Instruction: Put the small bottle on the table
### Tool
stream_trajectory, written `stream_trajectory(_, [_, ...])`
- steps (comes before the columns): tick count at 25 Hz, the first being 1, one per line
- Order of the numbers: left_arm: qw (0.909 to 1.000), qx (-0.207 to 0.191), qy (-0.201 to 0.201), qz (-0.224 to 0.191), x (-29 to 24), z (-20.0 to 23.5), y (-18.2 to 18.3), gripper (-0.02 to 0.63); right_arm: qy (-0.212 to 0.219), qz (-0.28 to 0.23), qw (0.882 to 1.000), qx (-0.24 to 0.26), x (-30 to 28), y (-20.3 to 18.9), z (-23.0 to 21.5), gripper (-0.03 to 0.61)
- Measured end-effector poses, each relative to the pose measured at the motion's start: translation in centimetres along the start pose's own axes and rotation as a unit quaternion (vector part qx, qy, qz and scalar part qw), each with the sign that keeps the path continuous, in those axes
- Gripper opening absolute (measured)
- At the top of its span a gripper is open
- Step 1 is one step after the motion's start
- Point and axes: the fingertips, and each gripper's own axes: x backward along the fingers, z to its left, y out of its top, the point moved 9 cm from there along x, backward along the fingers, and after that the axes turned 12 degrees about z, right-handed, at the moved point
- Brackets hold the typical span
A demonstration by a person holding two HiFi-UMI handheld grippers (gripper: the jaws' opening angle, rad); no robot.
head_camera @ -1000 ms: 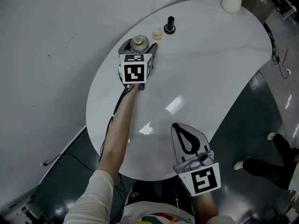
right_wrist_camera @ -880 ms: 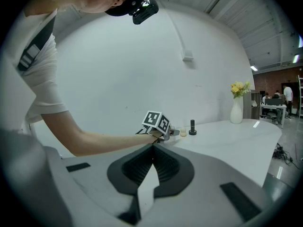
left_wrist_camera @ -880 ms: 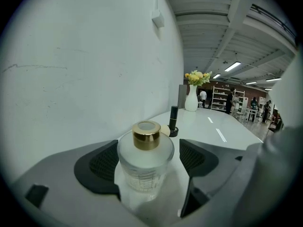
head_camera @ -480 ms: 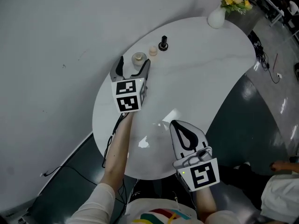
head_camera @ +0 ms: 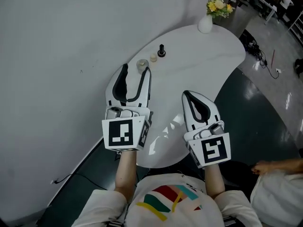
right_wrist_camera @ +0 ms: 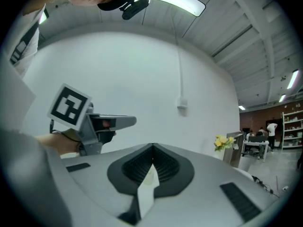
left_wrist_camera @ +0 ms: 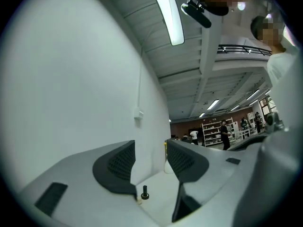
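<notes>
The small bottle (head_camera: pixel 142 64), round with a silvery cap, stands on the white table (head_camera: pixel 199 65) near its far left edge. A small beige knob (head_camera: pixel 153 58) and a black piece (head_camera: pixel 161 51) stand in a row beside it. My left gripper (head_camera: pixel 136 72) is drawn back just short of the bottle; its jaws are closing with nothing between them. In the left gripper view the left gripper (left_wrist_camera: pixel 150 163) frames the black piece (left_wrist_camera: pixel 145 193), and the bottle is hidden behind a jaw. My right gripper (head_camera: pixel 187 95) hovers over the near table edge, shut and empty, and also shows in its own view (right_wrist_camera: pixel 152 149).
A white vase (head_camera: pixel 205 25) with yellow flowers (head_camera: pixel 217 4) stands at the table's far end. A white wall runs along the left. Dark floor with cables lies to the right, where another person's sleeve (head_camera: pixel 277 183) shows.
The left gripper has let go of the bottle and pulled back toward me, its jaws then narrowing. The bottle stays standing on the table. The right gripper has risen slightly.
</notes>
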Motion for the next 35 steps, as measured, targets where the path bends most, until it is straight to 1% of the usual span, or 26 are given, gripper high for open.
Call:
stream_trajectory(4, [0.9995, -0.009, -0.001, -0.032, 4.2, -2.3, 1.9, 0.146, -0.030, -0.026, 0.999, 0.020, 1.7, 1.9, -0.4, 0.011])
stream_trajectory(6, [0.9989, -0.015, 0.006, -0.043, 6.2, -3.3, 2.2, 0.088, -0.043, -0.038, 0.998, 0.028, 2.6, 2.3, -0.1, 0.011])
stream_trajectory(8, [0.9983, -0.031, 0.021, -0.044, 8.2, -4.0, 2.1, 0.027, -0.056, -0.045, 0.997, 0.031, 3.7, 2.3, 0.4, 0.011])
stream_trajectory(9, [0.9980, -0.039, 0.027, -0.041, 9.0, -4.2, 1.9, 0.018, -0.062, -0.046, 0.996, 0.031, 4.2, 2.1, 0.6, 0.011])
stream_trajectory(14, [0.9971, -0.056, 0.045, -0.025, 10.5, -4.2, 0.5, 0.017, -0.082, -0.053, 0.995, 0.029, 5.5, 0.8, 1.3, 0.011])
stream_trajectory(20, [0.9975, -0.046, 0.053, -0.011, 10.6, -4.3, -0.1, 0.017, -0.083, -0.040, 0.995, 0.032, 5.8, 0.0, 1.8, 0.011])
stream_trajectory(29, [0.9980, -0.043, 0.046, -0.007, 10.7, -4.7, -0.3, 0.017, -0.080, -0.049, 0.995, 0.022, 5.9, 0.1, 1.9, 0.011])
stream_trajectory(35, [0.9978, -0.039, 0.053, -0.007, 10.8, -4.4, -0.2, 0.017, -0.080, -0.044, 0.996, 0.023, 5.9, 0.0, 1.8, 0.011])
